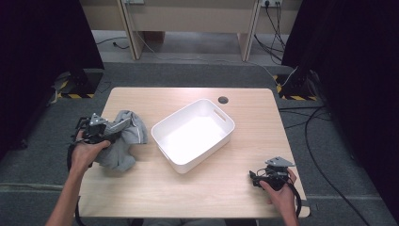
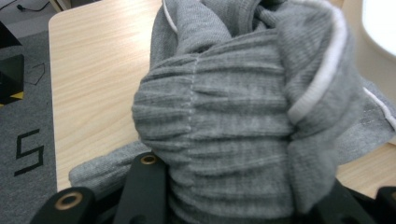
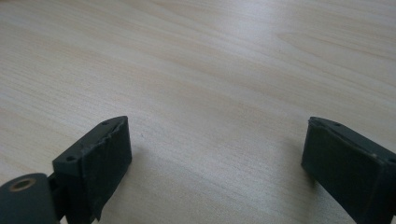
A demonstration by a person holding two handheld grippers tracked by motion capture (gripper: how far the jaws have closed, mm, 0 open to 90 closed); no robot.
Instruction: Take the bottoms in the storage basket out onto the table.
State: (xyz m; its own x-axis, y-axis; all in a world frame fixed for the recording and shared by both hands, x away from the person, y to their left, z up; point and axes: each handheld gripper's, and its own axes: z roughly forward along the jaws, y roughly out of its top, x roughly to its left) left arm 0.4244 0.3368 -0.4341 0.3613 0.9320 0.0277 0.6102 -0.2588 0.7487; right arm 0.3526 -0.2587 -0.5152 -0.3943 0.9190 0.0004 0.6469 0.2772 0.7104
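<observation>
A crumpled grey ribbed garment (image 1: 124, 143) with a white trim lies at the left side of the wooden table (image 1: 235, 197). My left gripper (image 1: 121, 126) reaches into it from the left and is shut on a thick bunch of the cloth. In the left gripper view the garment (image 2: 233, 107) bulges between the two black jaws of the left gripper (image 2: 238, 205), with the table (image 2: 93, 84) behind. My right gripper (image 1: 255, 178) rests low at the front right, pointing left. Its jaws stand wide apart, right gripper (image 3: 217, 140) open over bare wood (image 3: 210, 56).
A white rectangular bin (image 1: 202, 151) with handle slots sits angled at the table's middle, just right of the garment; its edge (image 2: 378, 18) shows in the left gripper view. A round black grommet (image 1: 223, 100) marks the far edge. Cables run over the grey floor to the right.
</observation>
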